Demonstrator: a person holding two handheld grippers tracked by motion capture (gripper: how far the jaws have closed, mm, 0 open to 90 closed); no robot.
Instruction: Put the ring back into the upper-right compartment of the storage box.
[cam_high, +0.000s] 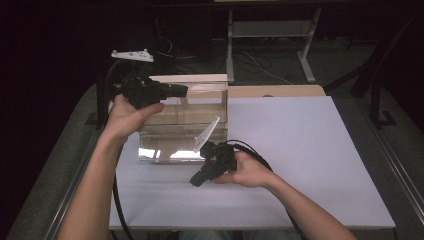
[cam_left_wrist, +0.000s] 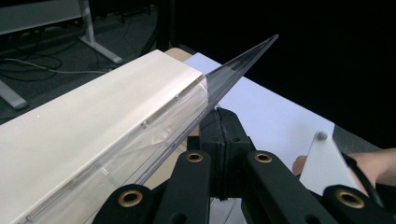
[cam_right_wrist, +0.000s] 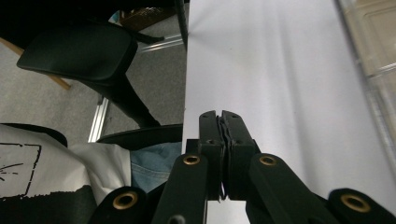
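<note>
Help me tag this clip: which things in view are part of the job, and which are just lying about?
In the job:
- clear box
- left gripper, fingers shut at the box's top edge
- right gripper, fingers shut on nothing, low over the white table

Lying about:
- black chair
- cables on the floor

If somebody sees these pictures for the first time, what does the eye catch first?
First the clear plastic box at the white table's far left, with a pale lid along its top. The left gripper is up at its top edge, jaws closed against the clear wall. The right gripper rests shut on the table in front of the box.
</note>
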